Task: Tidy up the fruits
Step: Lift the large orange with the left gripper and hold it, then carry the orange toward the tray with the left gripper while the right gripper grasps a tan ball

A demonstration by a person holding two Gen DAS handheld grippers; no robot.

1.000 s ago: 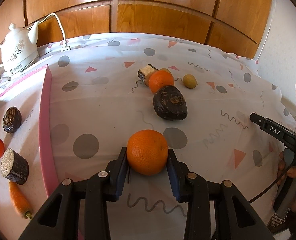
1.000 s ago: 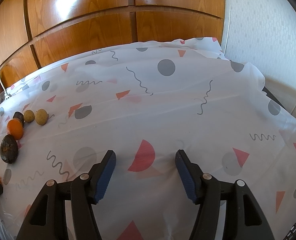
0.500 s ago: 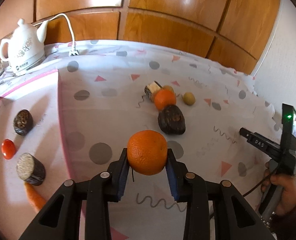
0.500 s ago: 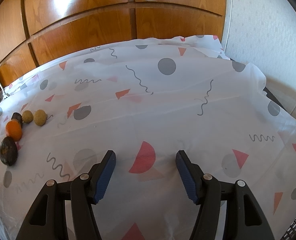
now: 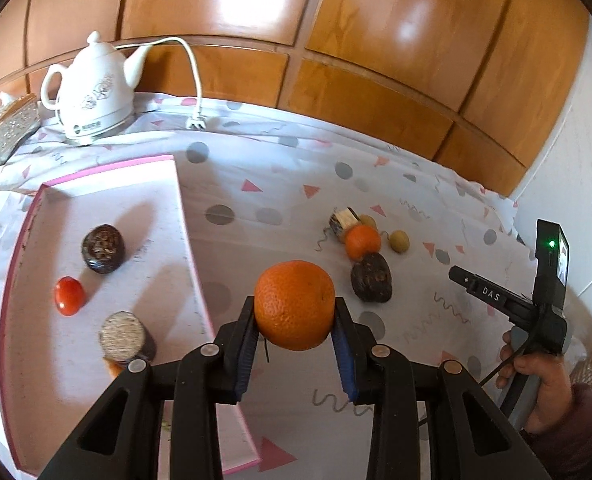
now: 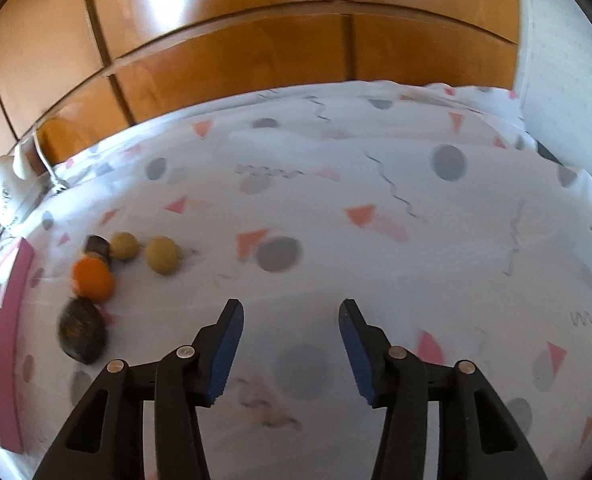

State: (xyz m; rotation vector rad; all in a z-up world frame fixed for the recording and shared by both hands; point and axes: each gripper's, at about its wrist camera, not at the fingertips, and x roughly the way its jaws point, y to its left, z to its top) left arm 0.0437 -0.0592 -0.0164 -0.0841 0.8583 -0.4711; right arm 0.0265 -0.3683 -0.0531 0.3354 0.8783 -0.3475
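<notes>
My left gripper (image 5: 294, 312) is shut on a large orange (image 5: 294, 304) and holds it in the air just right of the pink-rimmed tray (image 5: 190, 240). The tray holds a dark round fruit (image 5: 103, 249), a small red fruit (image 5: 69, 295), a cut dark cylinder (image 5: 124, 336) and a partly hidden carrot. On the cloth lie a smaller orange (image 5: 362, 242), a dark avocado-like fruit (image 5: 371, 282), a yellow-green fruit (image 5: 399, 241) and a cut piece (image 5: 343, 220). My right gripper (image 6: 290, 320) is open and empty above the cloth, right of that pile (image 6: 92, 280).
A white electric kettle (image 5: 92, 92) with a loose cord and plug (image 5: 196, 123) stands at the back left beside a tissue box (image 5: 8, 128). Wooden panels run behind the table. The right gripper's handle and hand (image 5: 535, 320) show at the right.
My left gripper has lifted the large orange off the cloth and moved left toward the tray. My right gripper has swung left, bringing the fruit pile closer into its view.
</notes>
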